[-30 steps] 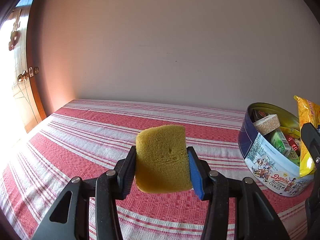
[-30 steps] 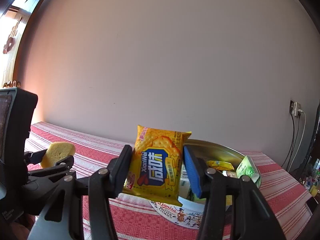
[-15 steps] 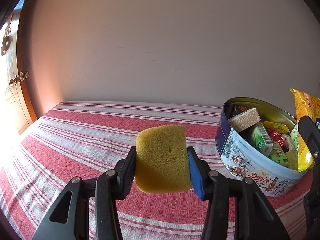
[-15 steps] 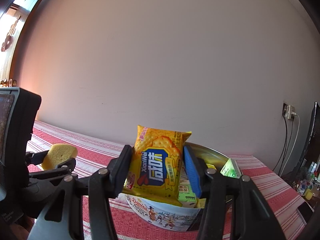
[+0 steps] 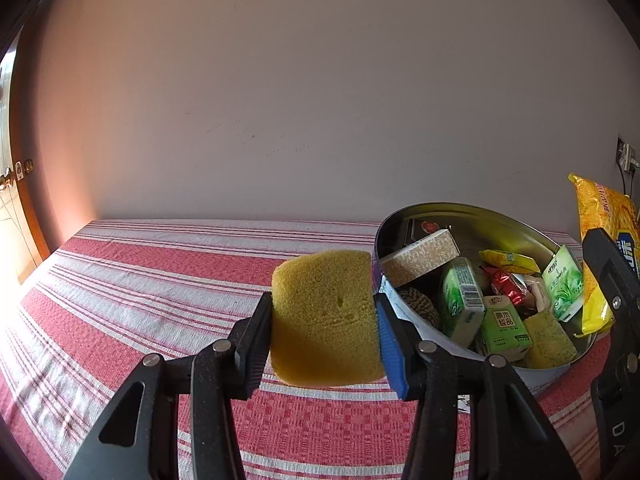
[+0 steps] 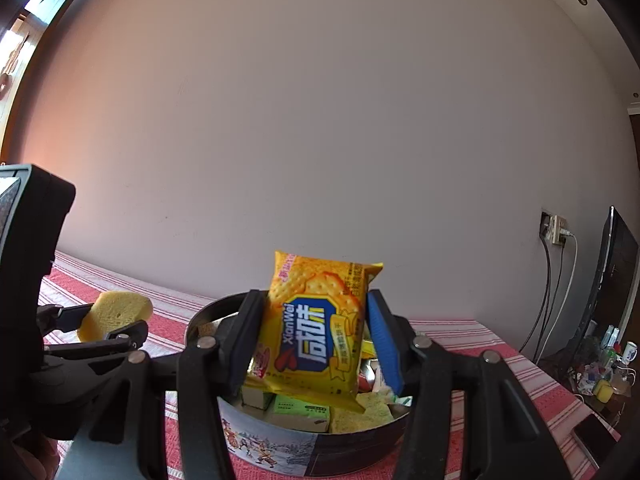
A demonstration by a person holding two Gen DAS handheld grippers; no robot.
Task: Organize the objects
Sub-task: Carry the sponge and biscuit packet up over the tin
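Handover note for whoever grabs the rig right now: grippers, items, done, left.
Left gripper: shut on the yellow sponge, held above the striped cloth just left of the cookie tin.
Right gripper: shut on the cracker packet, over the tin.
Done: tin already holds tea boxes, snacks and a sponge.
Left: drop both items into the tin.

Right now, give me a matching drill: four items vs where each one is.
Items:
1. yellow sponge
2. cracker packet
3. patterned box
4. cookie tin

Places:
A. standing on the striped cloth
B. clamped in the right tool
C. leaning on the tin's inner rim
D. clamped in the left tool

Pairs: 1-D, 2-B, 3-C, 4-A
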